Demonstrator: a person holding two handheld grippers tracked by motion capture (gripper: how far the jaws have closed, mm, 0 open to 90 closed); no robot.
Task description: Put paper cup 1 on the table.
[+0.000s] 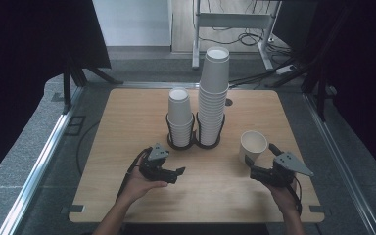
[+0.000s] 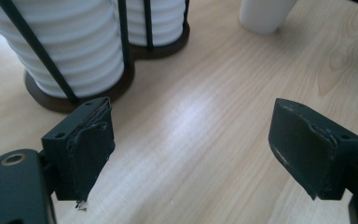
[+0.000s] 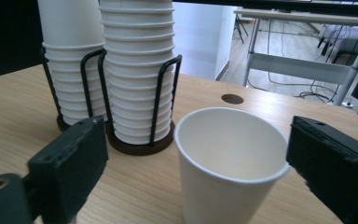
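Standing upright on the worktop (image 1: 127,196), right of the two racked stacks (image 1: 196,112), the single paper cup (image 3: 228,163) is between the wide-open jaws of the right claw (image 3: 205,163), which do not seem to press it. It looks very light, thin and easy to crush, so I would take it gently on the wall, a little under the rolled rim. It is plain white and empty. The left claw (image 2: 191,149) stands open in its own view, holding nothing.
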